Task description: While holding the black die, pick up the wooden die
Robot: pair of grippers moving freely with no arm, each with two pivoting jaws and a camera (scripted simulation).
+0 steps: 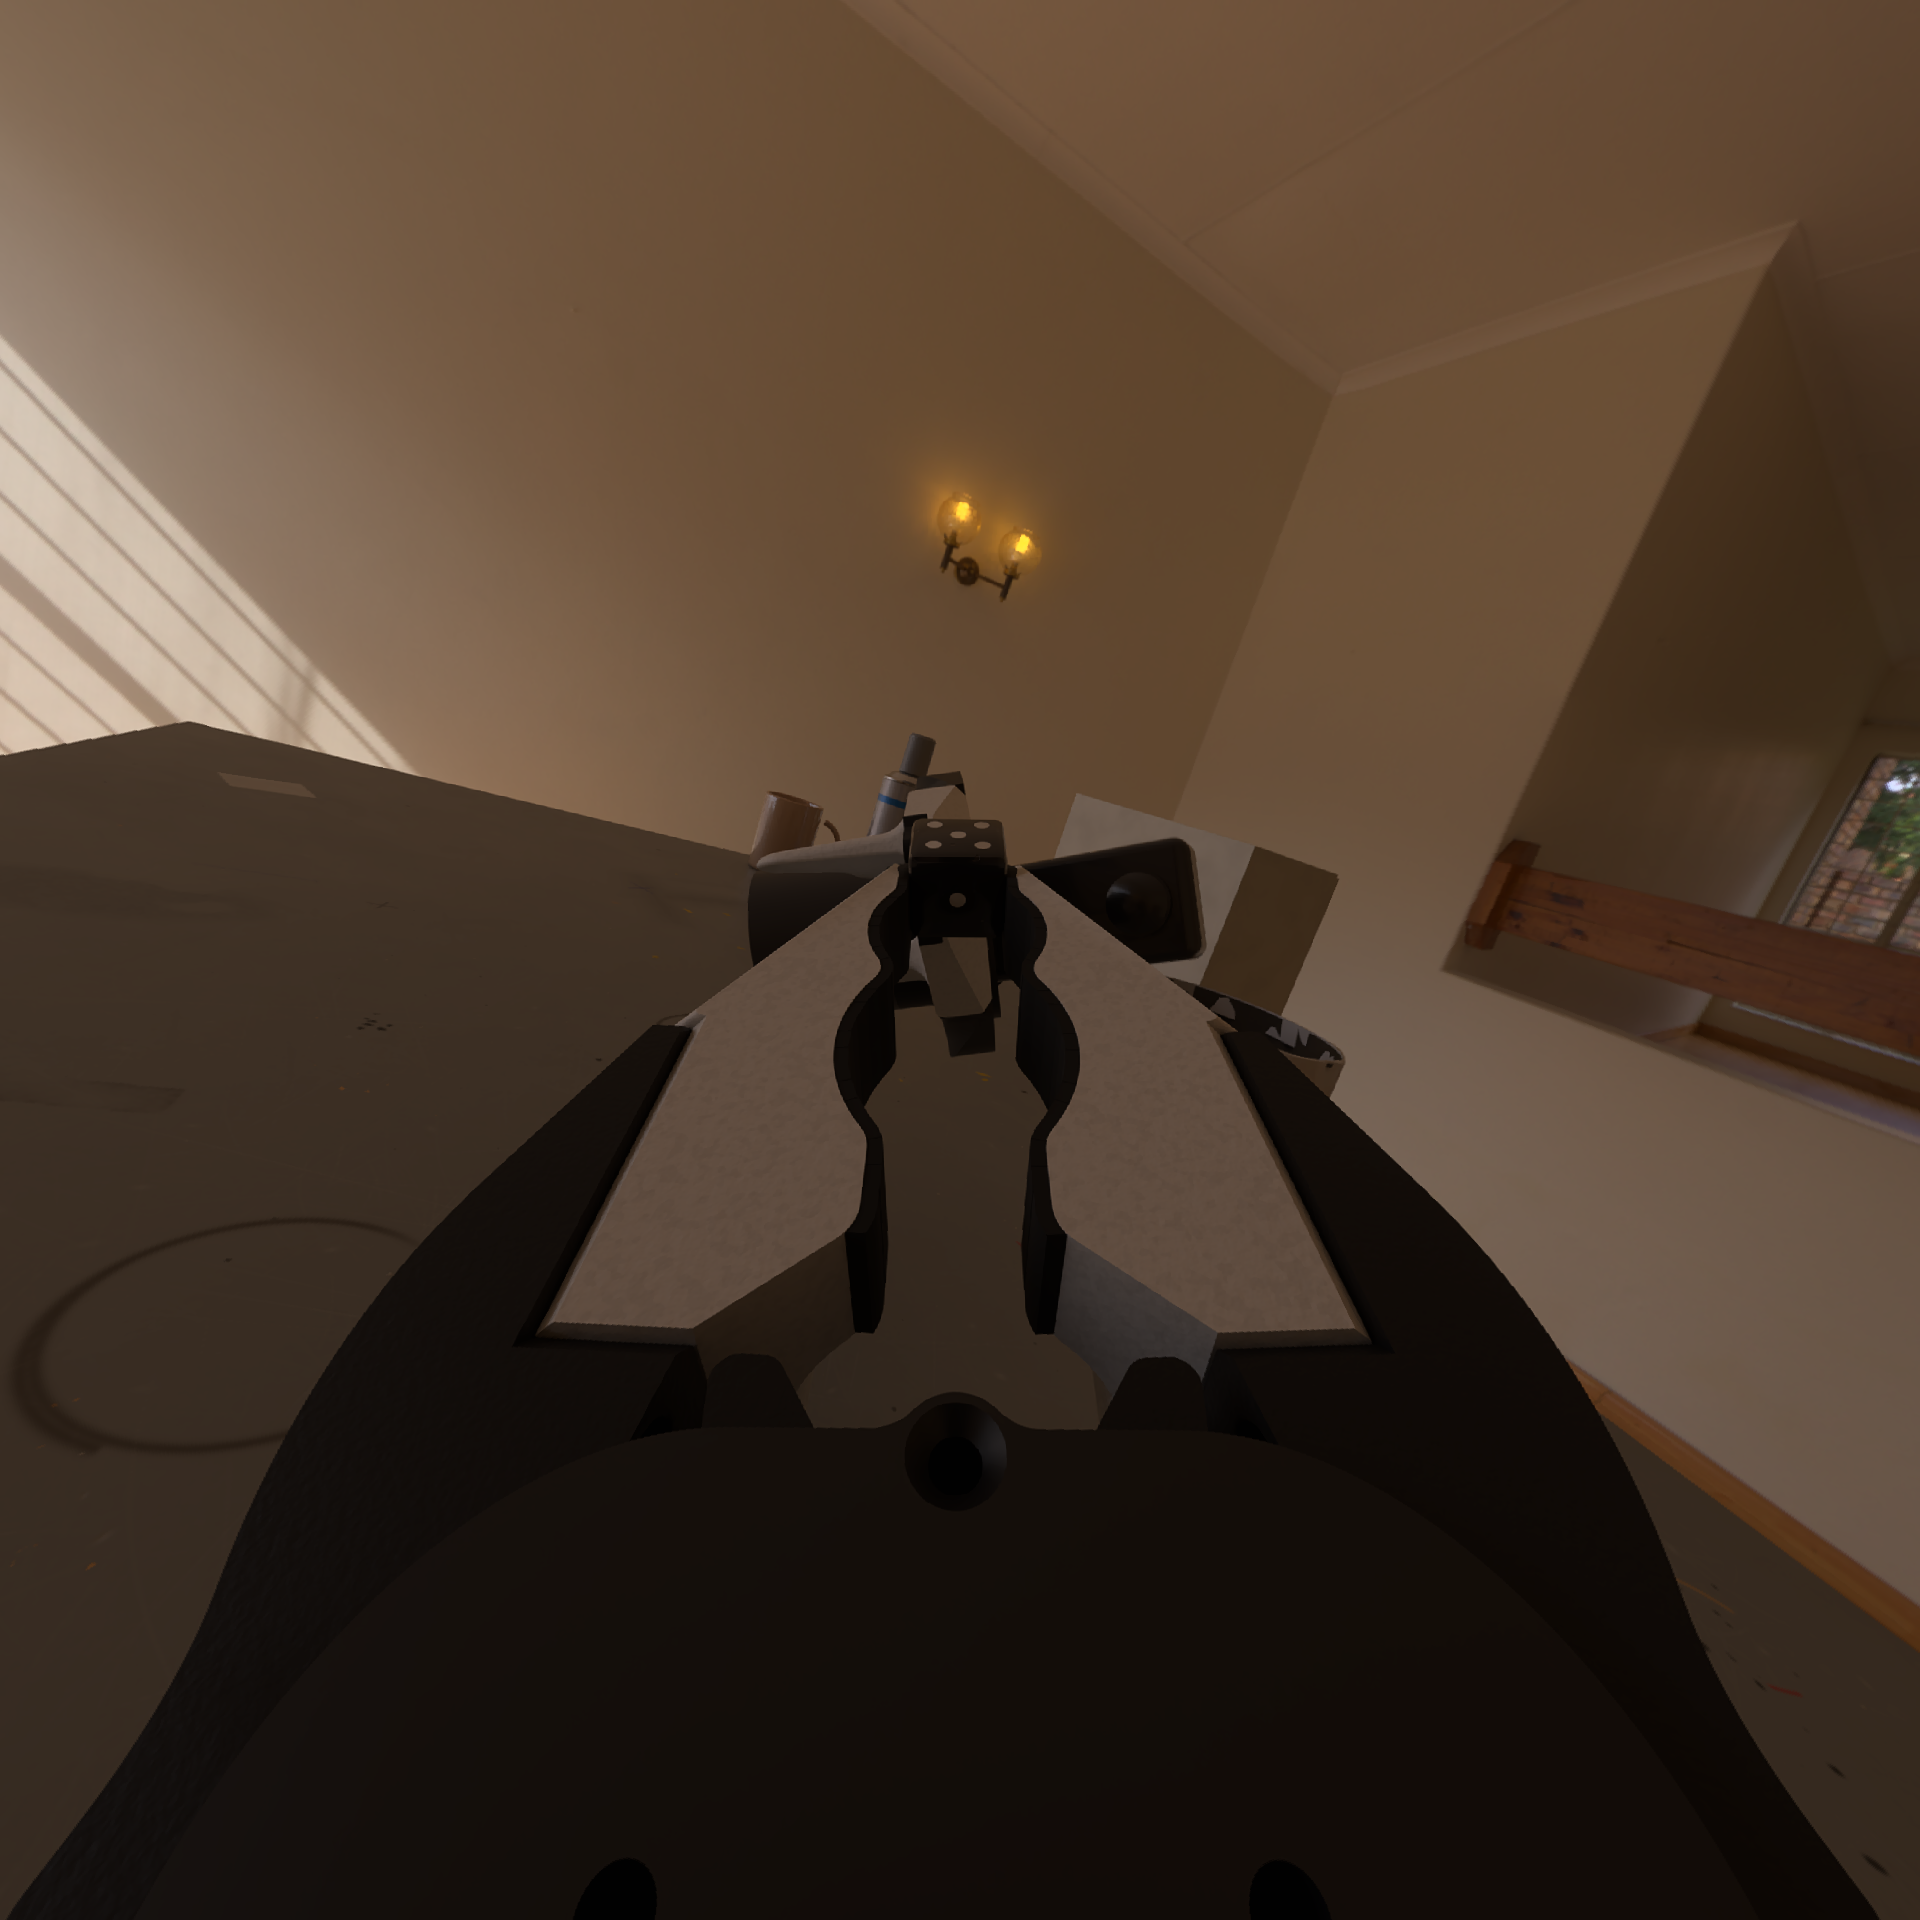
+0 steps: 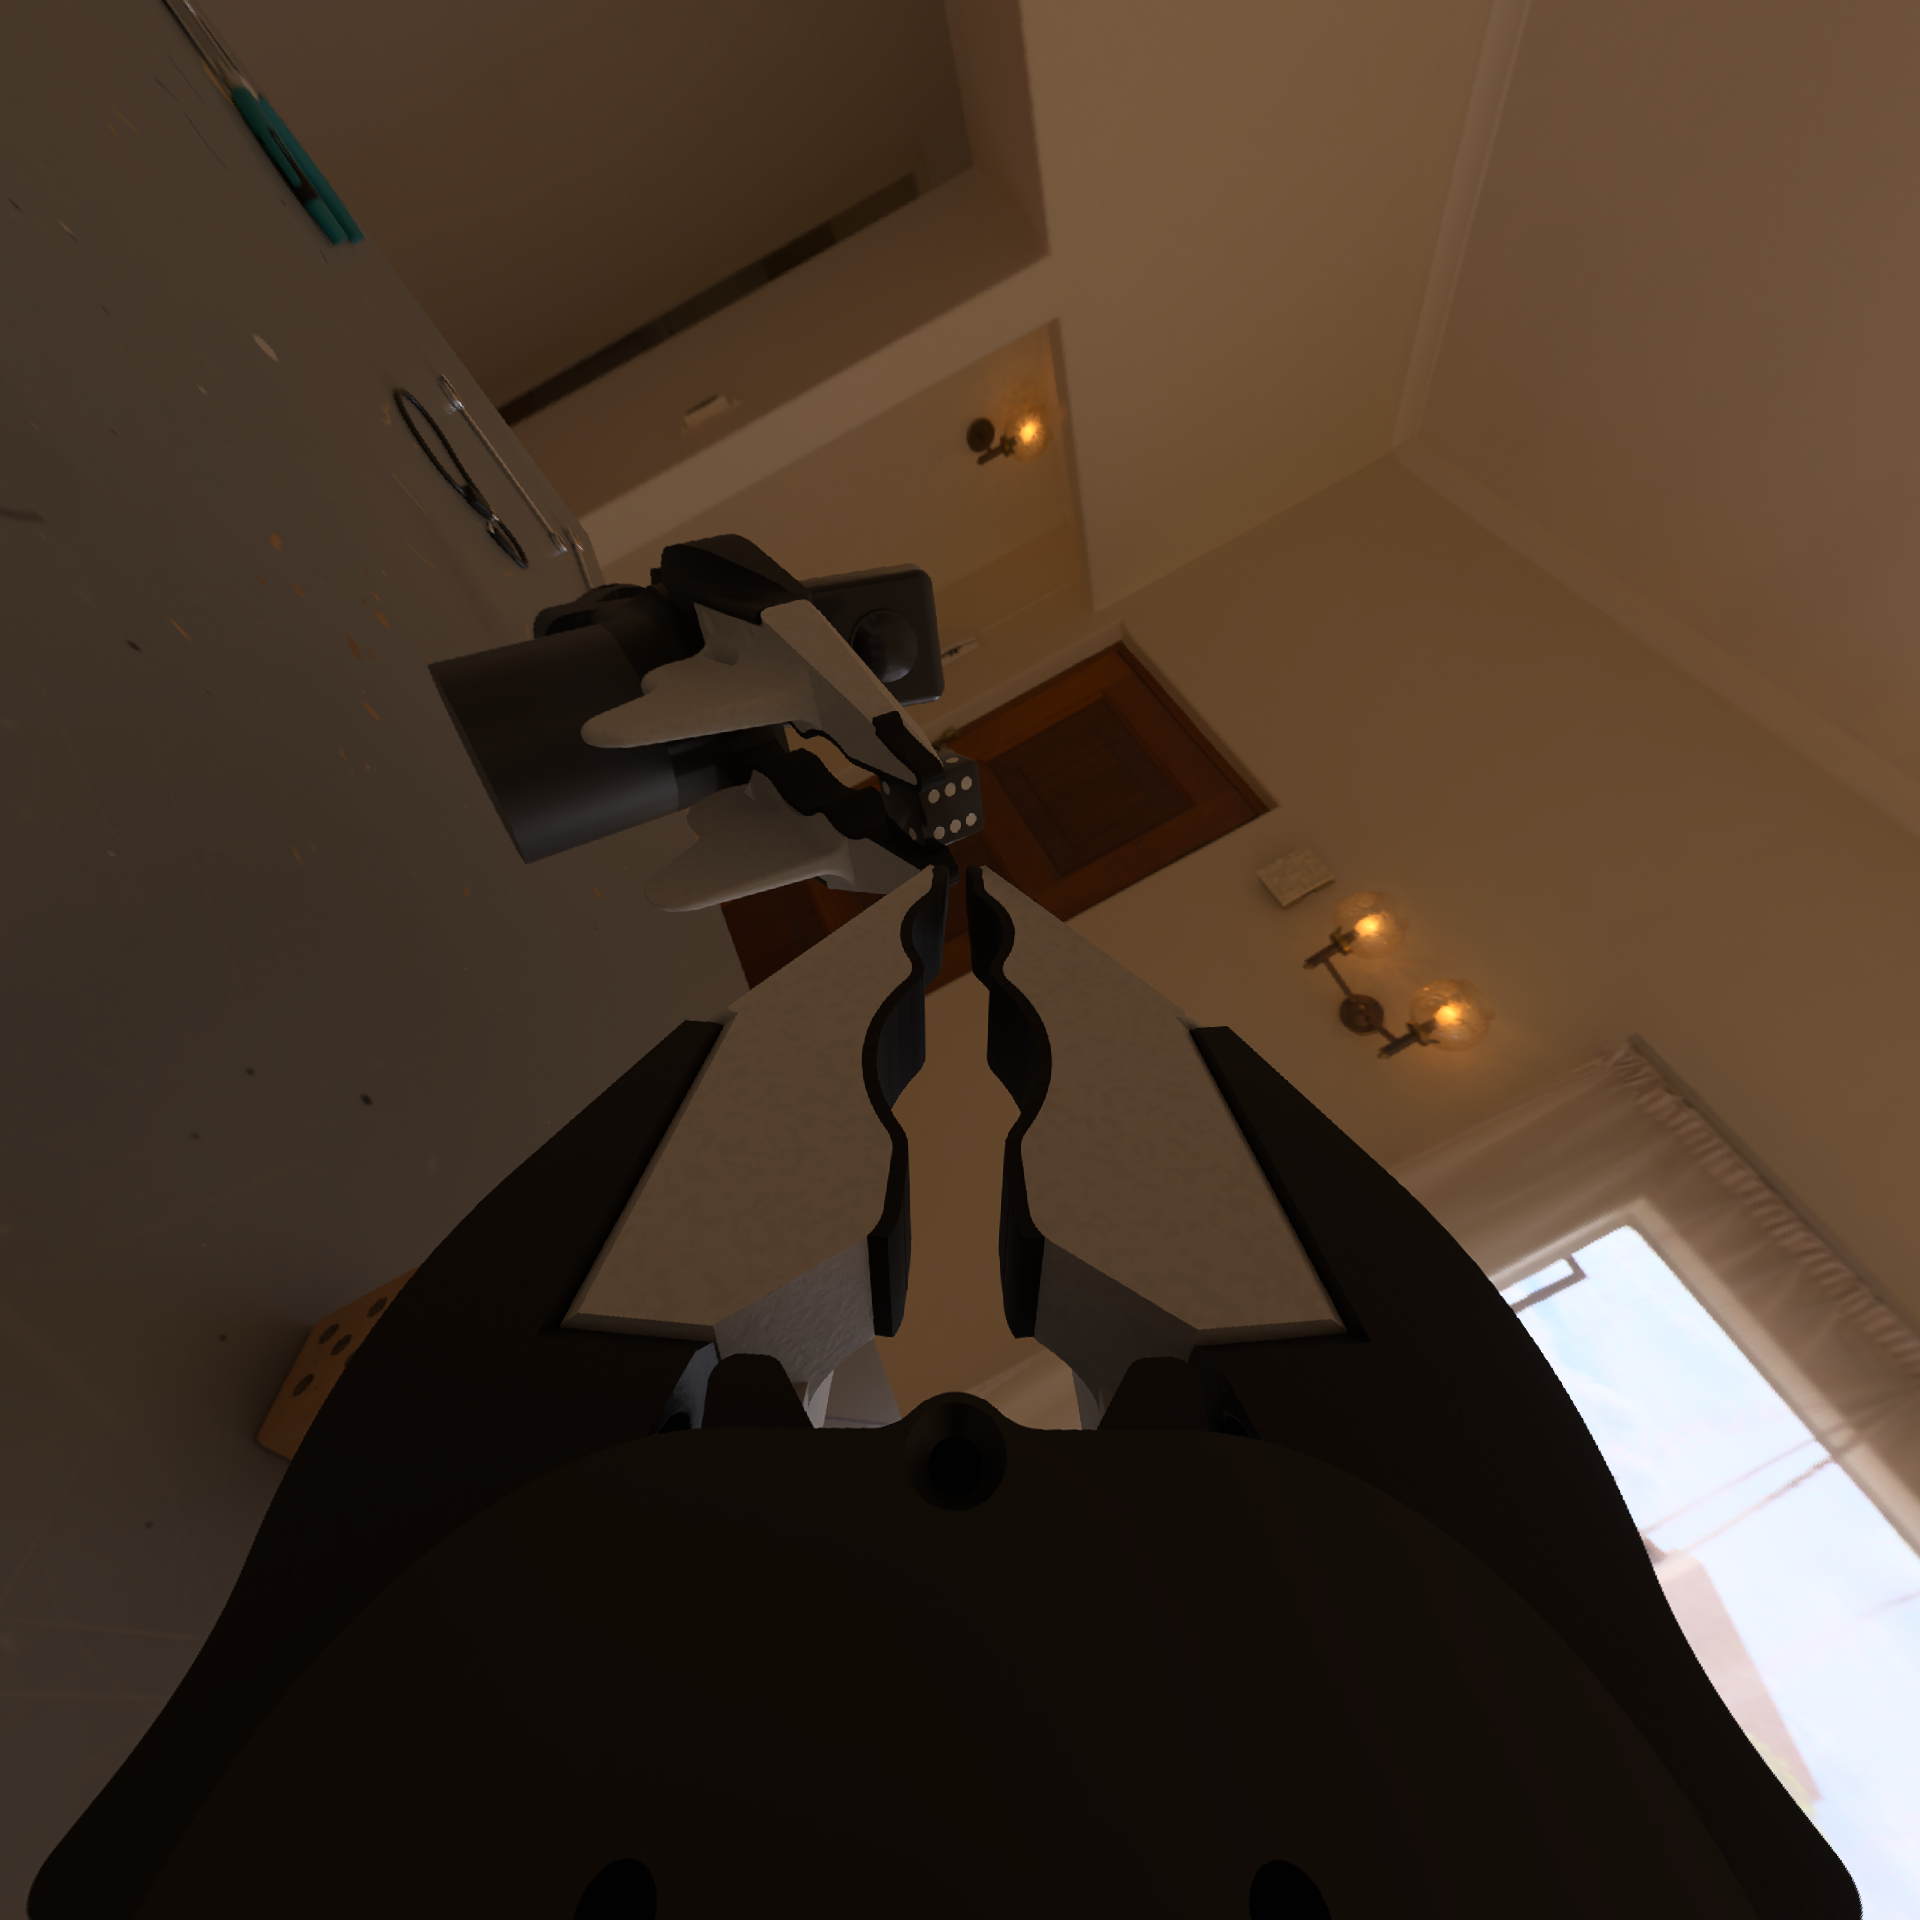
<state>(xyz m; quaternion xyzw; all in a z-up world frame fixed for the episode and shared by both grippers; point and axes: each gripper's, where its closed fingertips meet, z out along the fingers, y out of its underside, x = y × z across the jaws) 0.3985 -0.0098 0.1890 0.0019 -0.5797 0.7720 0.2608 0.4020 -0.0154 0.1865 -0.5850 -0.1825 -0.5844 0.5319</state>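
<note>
My left gripper [image 1: 956, 896] is shut on the black die [image 1: 954, 840], holding it at the fingertips in the air above the table. In the right wrist view the left gripper [image 2: 916, 808] shows ahead with the black die [image 2: 954, 802] in its tips. My right gripper [image 2: 958, 875] is shut and empty, its tips just under the black die. Its dark body [image 1: 1132, 904] shows beyond the die in the left wrist view. The wooden die [image 2: 332, 1361] lies on the table [image 2: 156, 831] at the lower left, partly hidden by my right gripper's body.
A mug [image 1: 790, 823], a grey cylinder [image 1: 906, 790], a pale box [image 1: 1262, 914] and a speckled bowl [image 1: 1294, 1039] stand on the table [image 1: 260, 987] behind the grippers. A teal item [image 2: 301, 171] and dark rings [image 2: 447, 457] lie farther off on the table.
</note>
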